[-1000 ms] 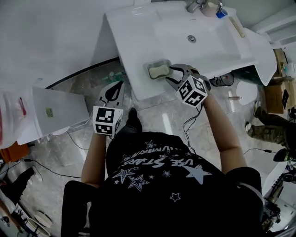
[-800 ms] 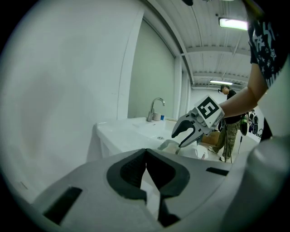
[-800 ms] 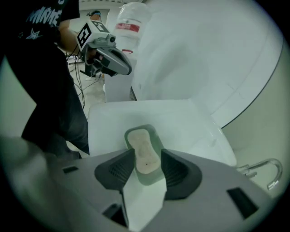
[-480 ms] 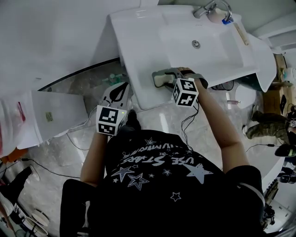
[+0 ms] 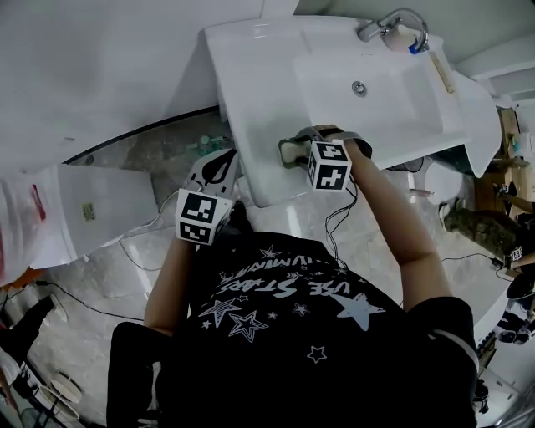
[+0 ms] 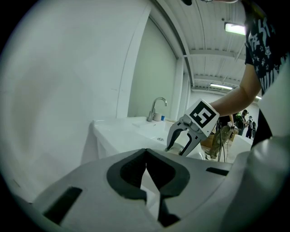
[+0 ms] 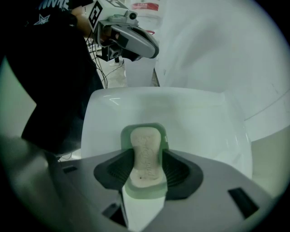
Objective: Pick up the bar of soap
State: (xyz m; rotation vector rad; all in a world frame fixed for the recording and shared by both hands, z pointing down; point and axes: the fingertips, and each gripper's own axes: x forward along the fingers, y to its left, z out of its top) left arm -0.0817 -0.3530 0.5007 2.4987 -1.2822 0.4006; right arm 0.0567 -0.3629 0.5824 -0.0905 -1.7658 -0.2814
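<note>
A pale bar of soap [image 7: 145, 152] lies in a green soap dish [image 7: 143, 128] on the front left ledge of the white sink [image 5: 267, 75]. My right gripper [image 7: 146, 164] points steeply down over the dish, one dark pad on each long side of the soap. Its jaws have just been opening, and the soap still rests in the dish between them. From the head view, the right gripper [image 5: 306, 147] covers most of the dish [image 5: 288, 151]. My left gripper [image 5: 221, 160] hangs off the sink's left front corner, shut and empty [image 6: 146, 156].
A chrome faucet [image 5: 393, 25] stands at the back of the basin, with the drain [image 5: 359, 87] in front of it. A white wall panel [image 5: 92, 75] runs left of the sink. Cables and boxes lie on the marble floor [image 5: 292, 217] below.
The right gripper has come down and tipped over the soap dish, hiding the soap in the head view. The left gripper has drifted slightly toward the sink.
</note>
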